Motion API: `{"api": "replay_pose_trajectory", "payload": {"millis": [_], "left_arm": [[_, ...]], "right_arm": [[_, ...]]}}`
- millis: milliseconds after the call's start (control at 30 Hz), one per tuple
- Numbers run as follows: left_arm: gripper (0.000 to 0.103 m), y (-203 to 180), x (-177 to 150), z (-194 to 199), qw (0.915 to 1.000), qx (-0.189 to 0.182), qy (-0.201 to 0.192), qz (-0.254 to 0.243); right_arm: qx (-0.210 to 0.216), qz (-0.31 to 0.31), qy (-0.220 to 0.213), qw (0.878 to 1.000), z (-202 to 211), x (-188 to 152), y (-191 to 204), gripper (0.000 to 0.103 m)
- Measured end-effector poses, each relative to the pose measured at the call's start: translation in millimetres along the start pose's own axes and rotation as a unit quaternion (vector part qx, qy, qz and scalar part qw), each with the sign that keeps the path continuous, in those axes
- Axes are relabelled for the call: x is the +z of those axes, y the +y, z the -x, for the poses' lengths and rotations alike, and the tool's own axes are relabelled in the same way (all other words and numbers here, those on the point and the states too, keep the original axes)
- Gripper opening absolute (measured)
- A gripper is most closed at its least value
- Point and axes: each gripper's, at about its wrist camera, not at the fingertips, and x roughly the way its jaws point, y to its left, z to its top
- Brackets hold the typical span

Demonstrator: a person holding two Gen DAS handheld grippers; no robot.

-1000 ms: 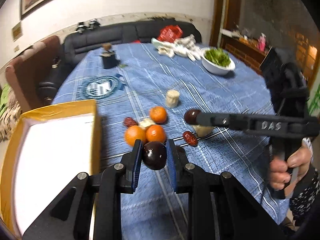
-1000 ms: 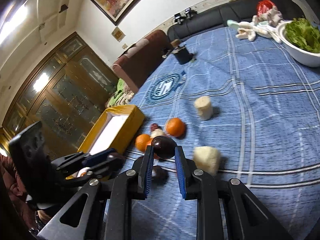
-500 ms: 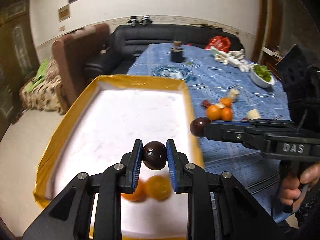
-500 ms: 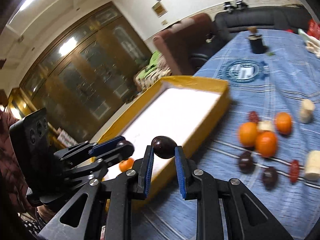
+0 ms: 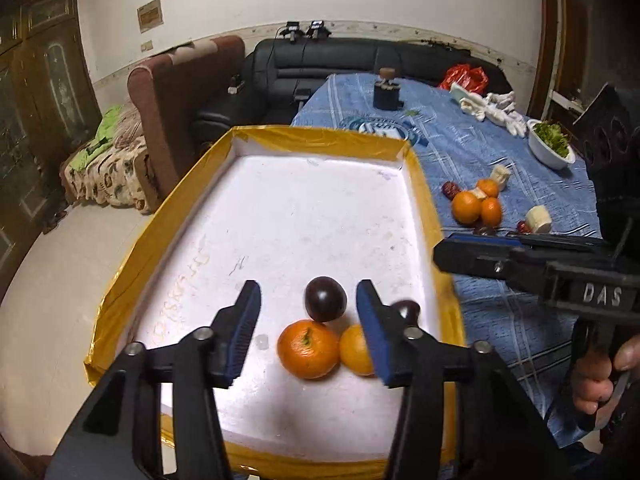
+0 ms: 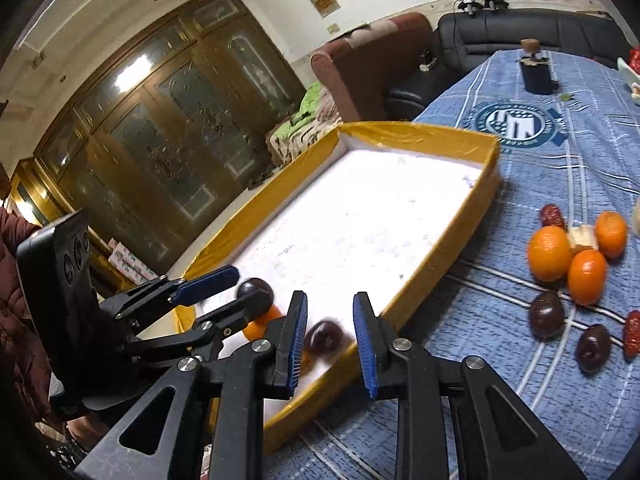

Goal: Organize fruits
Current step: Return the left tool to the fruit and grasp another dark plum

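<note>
Both hand-held grippers [image 5: 308,332] [image 6: 330,344] opening, plums [image 5: 325,299] free in tray [image 5: 320,142].

In the yellow-rimmed tray [image 5: 120,280]: 2 oranges [image 5: 308,348] and 2 dark plums [image 5: 325,298]; on the tabletop [image 6: 560,400]: 3 oranges [image 6: 549,253], 2 dark plums [image 6: 546,314].

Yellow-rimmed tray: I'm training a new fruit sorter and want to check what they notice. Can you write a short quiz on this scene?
1. How many oranges lie in the yellow-rimmed tray?
2. True or false: the white bowl of greens stands inside the tray.
3. Which of these lies on the blue tablecloth, outside the tray? A: a red date. B: a banana. C: grapes.
Key: 1: two. 2: false. 3: A.
</note>
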Motion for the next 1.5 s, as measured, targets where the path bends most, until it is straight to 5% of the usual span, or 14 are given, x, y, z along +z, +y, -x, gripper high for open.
{"api": "replay_pose_trajectory", "payload": {"millis": [300, 600, 900, 1133, 1200, 1267, 1500], "left_arm": [[0.057, -61, 10, 16, 0.9935, -0.062, -0.029, -0.091], [0.058, -125, 19, -10, 0.9829, -0.11, 0.007, -0.147], [0.06, -135, 25, -46, 0.9837, -0.105, 0.065, -0.131], [0.06, -131, 29, -58, 0.9843, -0.102, 0.083, -0.118], [0.06, -132, 32, -58, 0.9846, -0.099, 0.083, -0.118], [0.06, -135, 34, -61, 0.9848, -0.096, 0.086, -0.116], [0.06, -154, 42, -78, 0.9842, -0.087, 0.095, -0.122]], "right_arm": [[-0.056, -0.045, -0.04, 0.997, 66, -9, -67, 0.028], [-0.15, -0.049, -0.018, 0.987, 98, -28, -116, 0.034], [-0.15, -0.029, 0.029, 0.988, 70, -28, -114, 0.048], [-0.154, -0.013, 0.034, 0.987, 47, -20, -109, 0.049], [-0.158, -0.005, 0.033, 0.987, 43, -19, -109, 0.045], [-0.164, 0.003, 0.033, 0.986, 43, -19, -108, 0.026], [-0.127, -0.047, 0.029, 0.99, 61, -22, -128, 0.025]]}}
